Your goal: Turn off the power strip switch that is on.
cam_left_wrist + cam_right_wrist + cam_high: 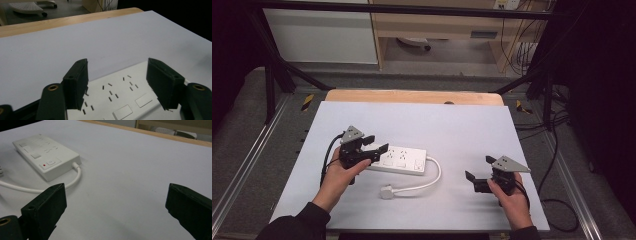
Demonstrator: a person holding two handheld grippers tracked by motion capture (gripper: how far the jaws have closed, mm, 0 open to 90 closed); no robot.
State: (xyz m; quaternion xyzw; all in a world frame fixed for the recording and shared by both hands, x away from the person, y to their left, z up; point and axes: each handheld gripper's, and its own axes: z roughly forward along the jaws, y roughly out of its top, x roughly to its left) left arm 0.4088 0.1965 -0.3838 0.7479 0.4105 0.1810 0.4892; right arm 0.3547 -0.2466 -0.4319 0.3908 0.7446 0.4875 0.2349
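Plug [386,192] lies loose at the near end of its cable, unheld. Right gripper [478,175] waits wide open, empty, well right. Farther left, the left gripper [375,145] straddles the power strip [399,160], jaws wide; closing looks like the next move.

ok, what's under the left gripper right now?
The white power strip lies under the left gripper, whose open jaws straddle its socket end. The strip rests on the grey mat. The strip's far left end is covered by the gripper in the high view.
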